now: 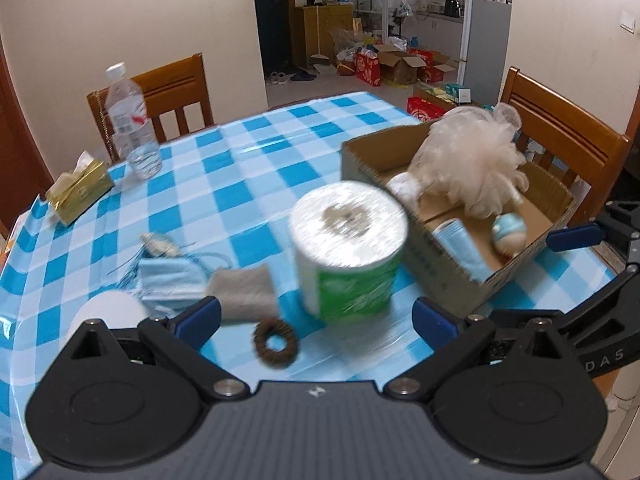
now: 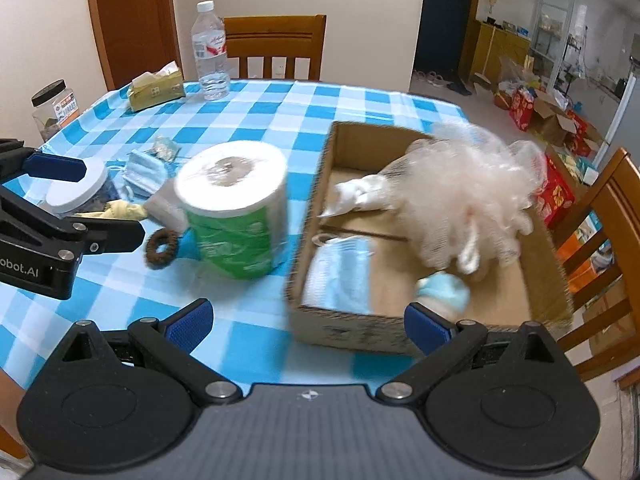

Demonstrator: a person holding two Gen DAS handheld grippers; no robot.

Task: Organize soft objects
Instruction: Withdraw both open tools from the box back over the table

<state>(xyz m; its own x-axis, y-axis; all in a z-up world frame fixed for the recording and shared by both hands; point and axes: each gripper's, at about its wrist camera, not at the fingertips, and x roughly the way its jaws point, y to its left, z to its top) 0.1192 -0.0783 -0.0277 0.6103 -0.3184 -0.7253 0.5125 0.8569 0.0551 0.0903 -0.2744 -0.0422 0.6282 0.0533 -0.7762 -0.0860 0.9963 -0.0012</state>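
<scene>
A toilet roll [image 1: 348, 248] [image 2: 232, 208] in green wrap stands slightly tilted and blurred on the checked tablecloth, just left of an open cardboard box [image 1: 440, 258] [image 2: 310, 220]. The box holds a fluffy white bath pouf [image 1: 468, 160] [image 2: 468, 196], blue face masks [image 1: 464, 246] [image 2: 340, 276] and a small blue-and-white soft ball [image 1: 508, 234] [image 2: 444, 290]. My left gripper [image 1: 316, 320] [image 2: 108, 200] is open behind the roll and touches nothing. Open and empty too, my right gripper [image 2: 308, 326] hangs at the box's near corner. A brown hair tie [image 1: 276, 344] [image 2: 162, 248] lies beside the roll.
Left of the roll lie more blue masks [image 1: 168, 280] [image 2: 144, 174], a grey cloth [image 1: 244, 292], a yellow cloth [image 2: 124, 210] and a white-lidded jar [image 2: 78, 192]. A water bottle [image 2: 210, 52], gold tissue pack [image 2: 156, 88] and black-lidded jar [image 2: 54, 108] stand farther back. Wooden chairs surround the table.
</scene>
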